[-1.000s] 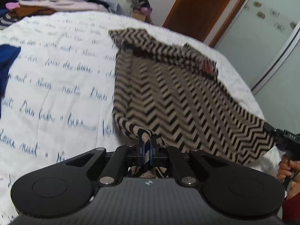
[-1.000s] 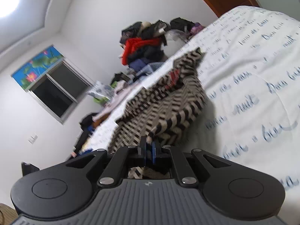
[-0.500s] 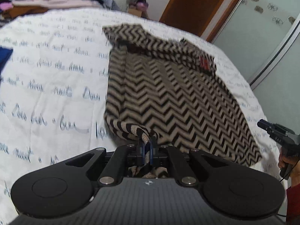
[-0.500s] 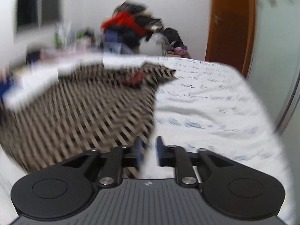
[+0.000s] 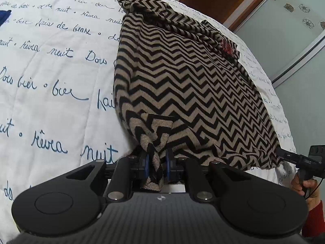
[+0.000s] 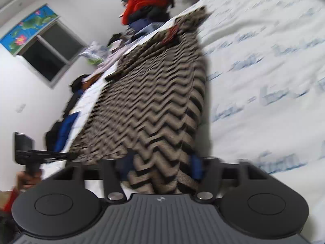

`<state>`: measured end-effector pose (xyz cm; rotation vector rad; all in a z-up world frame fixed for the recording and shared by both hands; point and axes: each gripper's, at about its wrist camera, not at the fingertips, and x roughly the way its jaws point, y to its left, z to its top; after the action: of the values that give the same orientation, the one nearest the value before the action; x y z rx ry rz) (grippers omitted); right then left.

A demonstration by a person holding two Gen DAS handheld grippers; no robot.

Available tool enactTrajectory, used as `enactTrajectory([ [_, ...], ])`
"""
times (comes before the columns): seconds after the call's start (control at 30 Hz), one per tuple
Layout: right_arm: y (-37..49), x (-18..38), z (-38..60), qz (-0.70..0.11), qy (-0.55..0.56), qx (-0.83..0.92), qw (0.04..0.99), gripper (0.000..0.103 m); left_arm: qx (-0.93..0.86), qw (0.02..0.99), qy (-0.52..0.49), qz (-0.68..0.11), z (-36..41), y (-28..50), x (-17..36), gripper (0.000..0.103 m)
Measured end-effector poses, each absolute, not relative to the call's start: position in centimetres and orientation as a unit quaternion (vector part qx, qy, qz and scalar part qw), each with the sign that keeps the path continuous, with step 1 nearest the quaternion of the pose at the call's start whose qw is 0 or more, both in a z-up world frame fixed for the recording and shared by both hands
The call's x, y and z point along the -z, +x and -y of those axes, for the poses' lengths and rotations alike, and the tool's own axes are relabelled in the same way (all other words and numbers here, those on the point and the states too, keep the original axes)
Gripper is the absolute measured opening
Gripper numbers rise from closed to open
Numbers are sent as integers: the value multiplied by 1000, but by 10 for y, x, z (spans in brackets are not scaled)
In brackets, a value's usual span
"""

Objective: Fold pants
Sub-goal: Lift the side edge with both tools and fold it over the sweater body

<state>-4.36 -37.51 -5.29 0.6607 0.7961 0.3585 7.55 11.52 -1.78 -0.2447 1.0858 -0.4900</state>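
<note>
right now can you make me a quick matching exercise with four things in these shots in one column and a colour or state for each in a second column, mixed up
Things:
1. pants
2. bedspread
3. left gripper
4. right gripper

Colour or state:
A. white with blue handwriting
B. jaws spread wide around the cloth edge
C. black and tan zigzag, lying on the bed
D. jaws close together on a bunched corner

Pairs: 1-C, 2-A, 3-D, 4-B
</note>
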Motion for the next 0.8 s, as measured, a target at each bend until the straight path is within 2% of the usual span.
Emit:
enactTrajectory([
  [0.03,-39,54,372,-380,320,-166,852,13,232,820,-115,-510,-115,75,17,10],
  [0.1,-35,55,372,-375,330,-167,850,7,233,823,-112,-505,-115,74,10,8],
  [0.47,13,4,382,-245,423,-239,839,7,241,854,-181,-425,-133,105,-57,6],
  [0.8,91,-25,403,-194,436,-227,849,7,228,878,-196,-372,-127,171,-94,6],
])
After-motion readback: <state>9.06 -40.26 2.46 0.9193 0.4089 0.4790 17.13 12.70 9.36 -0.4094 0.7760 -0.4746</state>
